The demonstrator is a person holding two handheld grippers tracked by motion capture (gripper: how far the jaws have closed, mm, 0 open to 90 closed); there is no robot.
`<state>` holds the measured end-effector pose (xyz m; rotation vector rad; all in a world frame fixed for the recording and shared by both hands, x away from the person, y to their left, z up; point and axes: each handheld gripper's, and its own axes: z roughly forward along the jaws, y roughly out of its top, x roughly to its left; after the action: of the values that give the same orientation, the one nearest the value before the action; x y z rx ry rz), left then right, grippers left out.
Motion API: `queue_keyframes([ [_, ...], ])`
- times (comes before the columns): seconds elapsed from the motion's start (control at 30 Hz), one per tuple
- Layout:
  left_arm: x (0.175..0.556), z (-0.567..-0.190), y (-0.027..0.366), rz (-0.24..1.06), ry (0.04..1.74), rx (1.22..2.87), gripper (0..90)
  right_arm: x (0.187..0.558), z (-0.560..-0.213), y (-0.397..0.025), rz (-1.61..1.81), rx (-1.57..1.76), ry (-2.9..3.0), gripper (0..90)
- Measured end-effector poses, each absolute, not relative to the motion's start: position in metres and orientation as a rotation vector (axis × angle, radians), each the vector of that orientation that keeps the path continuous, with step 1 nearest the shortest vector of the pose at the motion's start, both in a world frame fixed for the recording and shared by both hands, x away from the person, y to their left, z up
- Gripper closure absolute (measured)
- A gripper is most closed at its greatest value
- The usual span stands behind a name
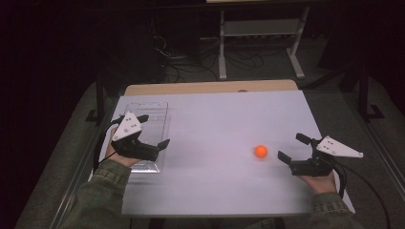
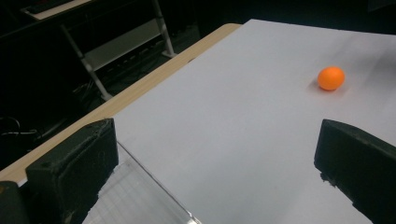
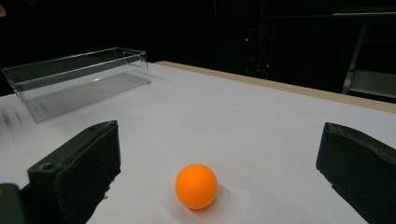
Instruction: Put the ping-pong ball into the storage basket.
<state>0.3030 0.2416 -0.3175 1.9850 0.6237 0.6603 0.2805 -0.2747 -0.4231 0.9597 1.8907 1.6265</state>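
Observation:
An orange ball (image 1: 260, 151) lies on the white tabletop (image 1: 215, 124), right of centre. My right gripper (image 1: 293, 147) stands open just to the ball's right, jaws wide apart and pointing at it; in the right gripper view the ball (image 3: 196, 185) rests on the table ahead of the two jaws. My left gripper (image 1: 154, 130) is open above a clear plastic box (image 1: 157, 110) at the left side of the table. From the left gripper view the ball (image 2: 331, 78) lies far off, and the box's clear wall (image 2: 154, 184) is below the jaws.
The clear box (image 3: 70, 81) holds nothing. A wooden strip (image 1: 210, 87) runs along the table's far edge. Beyond it are a white metal stand (image 1: 260, 28) and cables on a dark floor. Bare white surface lies between box and ball.

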Motion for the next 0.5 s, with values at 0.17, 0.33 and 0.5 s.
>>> queue_keyframes([
  [0.17, 0.306, -0.315, 0.239, 0.644, 0.615, 2.006, 0.0, 0.281, -0.423, -0.275, 1.627, 0.958, 1.891, 0.0],
  [0.33, 0.31, -0.314, 0.235, 0.628, 0.603, 2.03, 0.0, 0.281, -0.423, -0.274, 1.626, 0.956, 1.895, 0.0],
  [0.5, 0.314, -0.313, 0.229, 0.613, 0.589, 2.053, 0.0, 0.281, -0.423, -0.274, 1.626, 0.955, 1.896, 0.0],
])
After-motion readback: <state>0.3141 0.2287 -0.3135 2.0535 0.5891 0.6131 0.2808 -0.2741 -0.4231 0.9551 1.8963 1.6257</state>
